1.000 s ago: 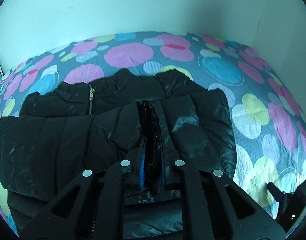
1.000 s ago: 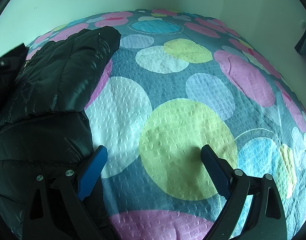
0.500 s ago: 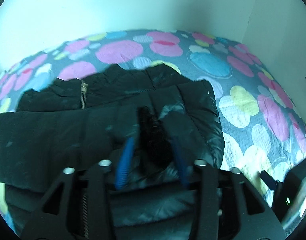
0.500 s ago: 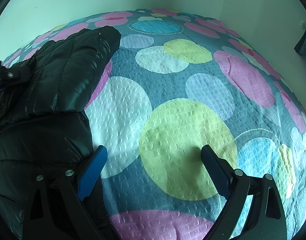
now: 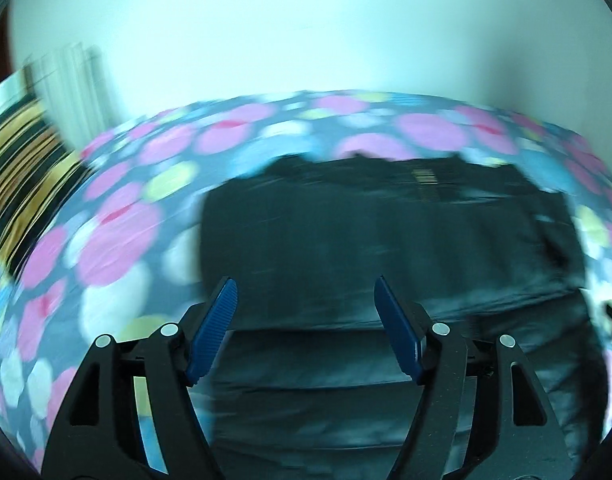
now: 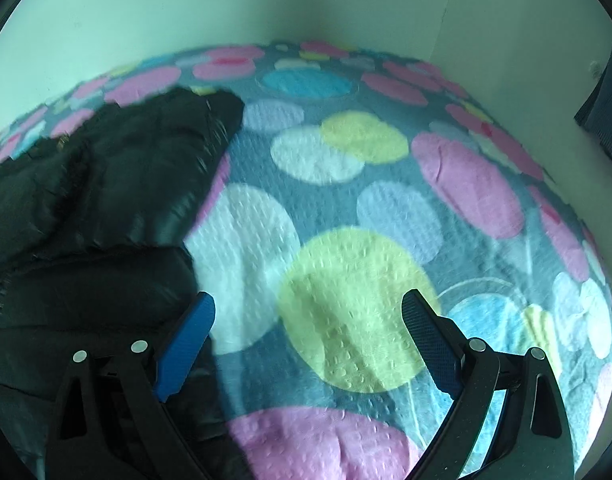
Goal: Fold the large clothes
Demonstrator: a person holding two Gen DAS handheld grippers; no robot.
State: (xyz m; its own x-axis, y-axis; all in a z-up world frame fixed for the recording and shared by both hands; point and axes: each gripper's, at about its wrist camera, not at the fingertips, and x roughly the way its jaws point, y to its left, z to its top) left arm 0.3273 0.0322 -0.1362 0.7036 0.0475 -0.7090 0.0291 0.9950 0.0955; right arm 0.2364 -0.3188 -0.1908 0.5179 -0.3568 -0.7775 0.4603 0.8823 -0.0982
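A black quilted puffer jacket (image 5: pixel 386 248) lies flat on the spotted bedspread, zip near its top; the left wrist view is blurred by motion. My left gripper (image 5: pixel 306 300) hovers over the jacket's left part, its jaws opening, with nothing between the blue pads (image 5: pixel 212 328). In the right wrist view the same jacket (image 6: pixel 106 208) fills the left side, a sleeve folded across it. My right gripper (image 6: pixel 308 312) stands wide open above bare bedspread just right of the jacket's edge, holding nothing.
The bedspread (image 6: pixel 346 304) has pink, yellow, blue and white circles and runs to pale walls (image 6: pixel 226 0) behind and at the right. A striped yellow and black fabric (image 5: pixel 22 168) lies off the bed's left edge. A dark cloth (image 6: pixel 610 112) hangs at far right.
My left gripper let go of the black sleeve it held, opened, and swung left across the jacket. The right gripper rose slightly, staying open.
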